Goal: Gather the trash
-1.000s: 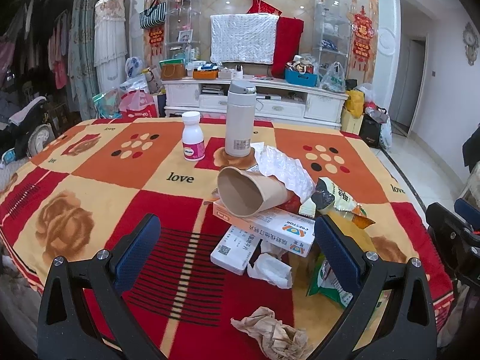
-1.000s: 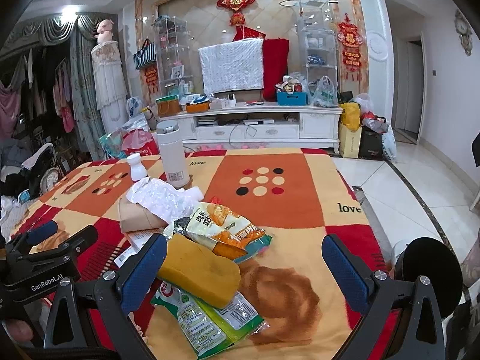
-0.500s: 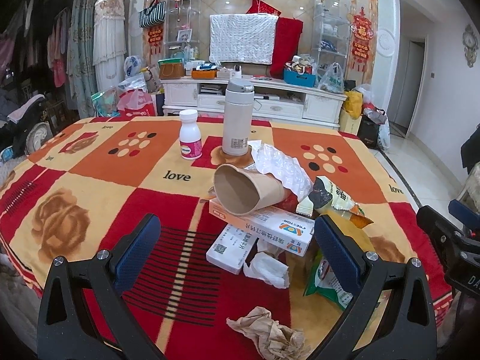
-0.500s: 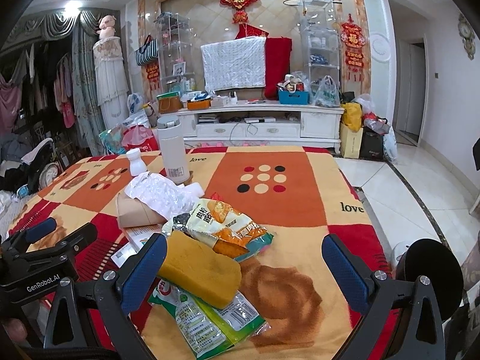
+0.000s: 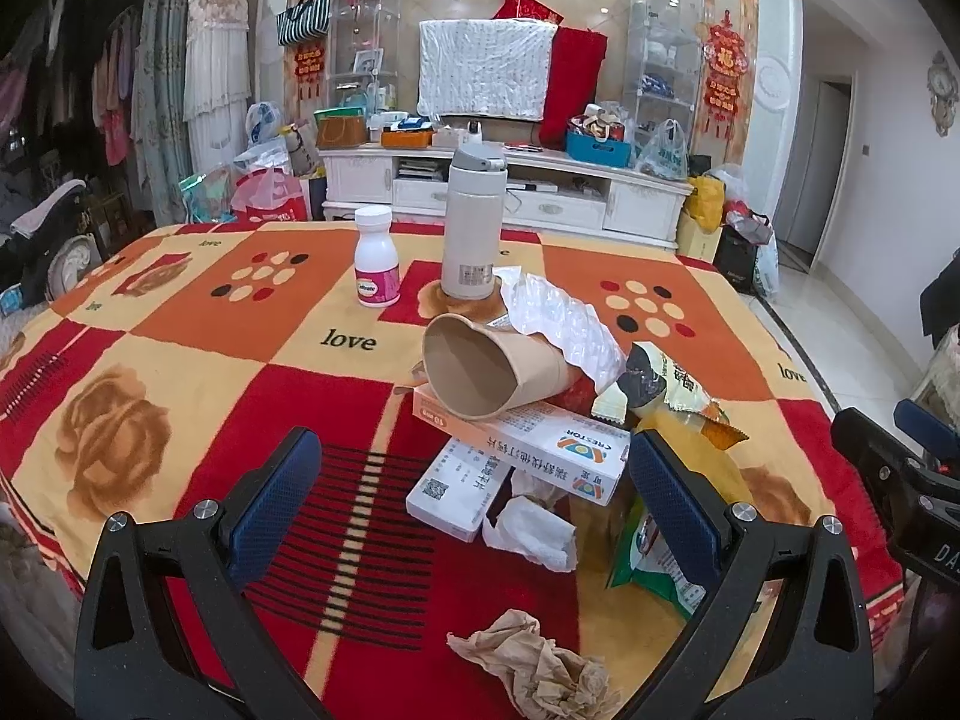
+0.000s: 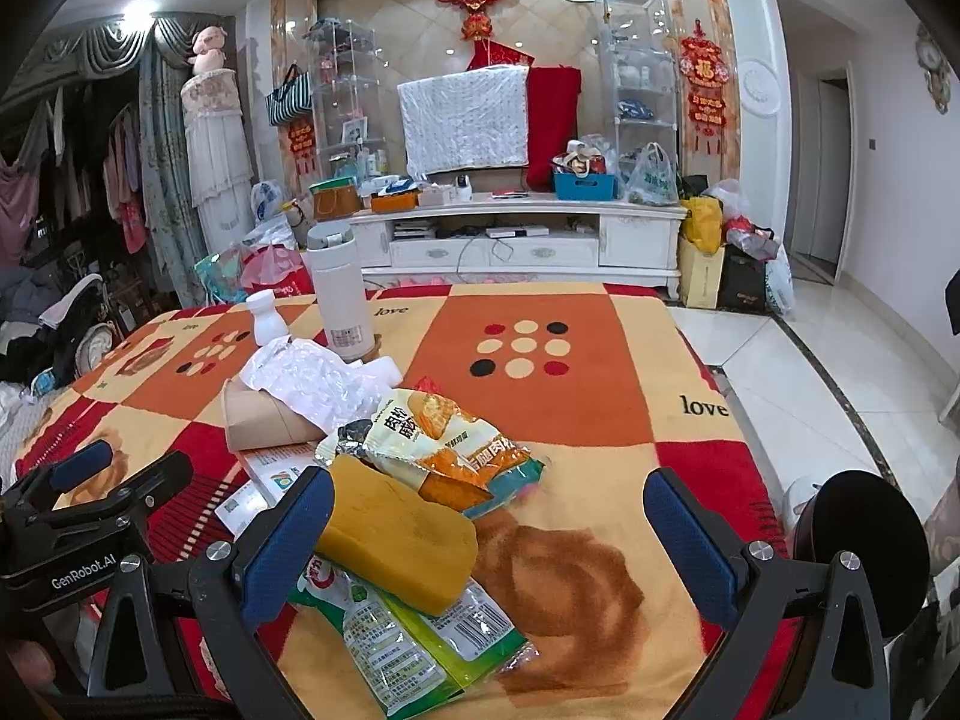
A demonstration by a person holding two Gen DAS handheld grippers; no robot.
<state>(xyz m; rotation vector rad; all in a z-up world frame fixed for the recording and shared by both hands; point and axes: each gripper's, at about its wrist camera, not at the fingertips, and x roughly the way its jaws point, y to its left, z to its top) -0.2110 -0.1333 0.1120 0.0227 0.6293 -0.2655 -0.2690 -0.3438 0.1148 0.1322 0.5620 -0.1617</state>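
A heap of trash lies on the patterned tablecloth (image 5: pixel 180 360). A tipped brown paper cup (image 5: pixel 486 366) rests on white medicine boxes (image 5: pixel 534 444). Bubble wrap (image 5: pixel 558 324), snack wrappers (image 6: pixel 444 432), a yellow sponge (image 6: pixel 396 540), a green packet (image 6: pixel 402 642), white tissue (image 5: pixel 528 528) and crumpled brown paper (image 5: pixel 540 666) lie around them. My left gripper (image 5: pixel 474 498) is open and empty, hovering above the boxes and tissue. My right gripper (image 6: pixel 486 546) is open and empty, hovering over the sponge and packet.
A white thermos (image 5: pixel 471 222) and a white pill bottle (image 5: pixel 376 264) stand behind the heap. A black round stool (image 6: pixel 858 546) sits off the table's right edge. A white TV cabinet (image 6: pixel 522 240) lines the far wall.
Both grippers have drifted back and up a little, so the heap sits slightly farther off. Both stay open and empty. Nothing on the table moved.
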